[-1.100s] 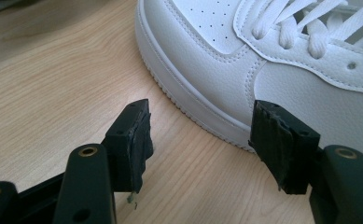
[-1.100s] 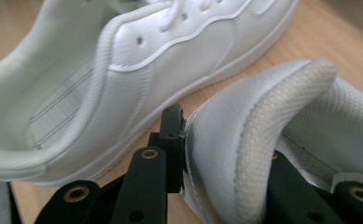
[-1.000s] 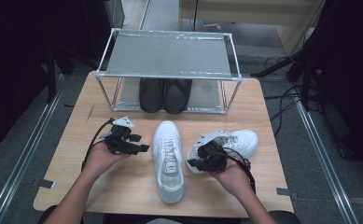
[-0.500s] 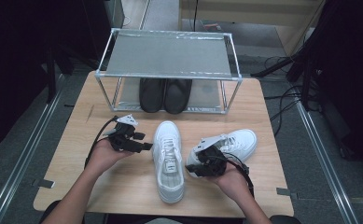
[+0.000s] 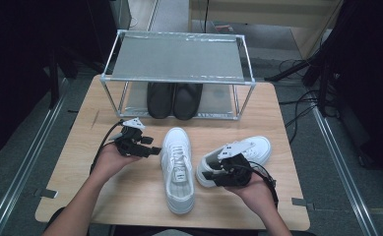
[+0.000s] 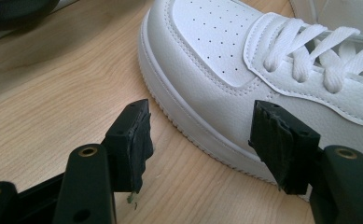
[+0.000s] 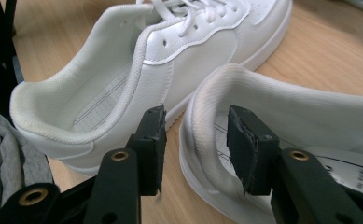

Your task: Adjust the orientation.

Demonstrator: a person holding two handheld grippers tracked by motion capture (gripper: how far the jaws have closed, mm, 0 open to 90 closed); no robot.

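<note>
White sneakers (image 5: 178,167) (image 5: 238,155) are lying mid-desk (image 5: 130,191), w/ black shoes (image 5: 174,98) sitting under rack (image 5: 176,56). Right gripper (image 5: 209,173) jaws have just been opening, straddling angled sneaker's heel collar w/o pressing. Left gripper (image 5: 154,150) is gaping wide beside straight sneaker's toe.

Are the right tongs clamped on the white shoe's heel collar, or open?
Open. The right tongs have just been opening; their pads straddle the heel collar of the right-hand white shoe with gaps on both sides.

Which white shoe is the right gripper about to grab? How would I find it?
Start at the metal shoe rack at the table's far edge, black shoes beneath. Two white sneakers lie before it. Pick the slanted sneaker nearest the right gripper, whose open jaws straddle its heel collar; the other sneaker lies straight.
</note>
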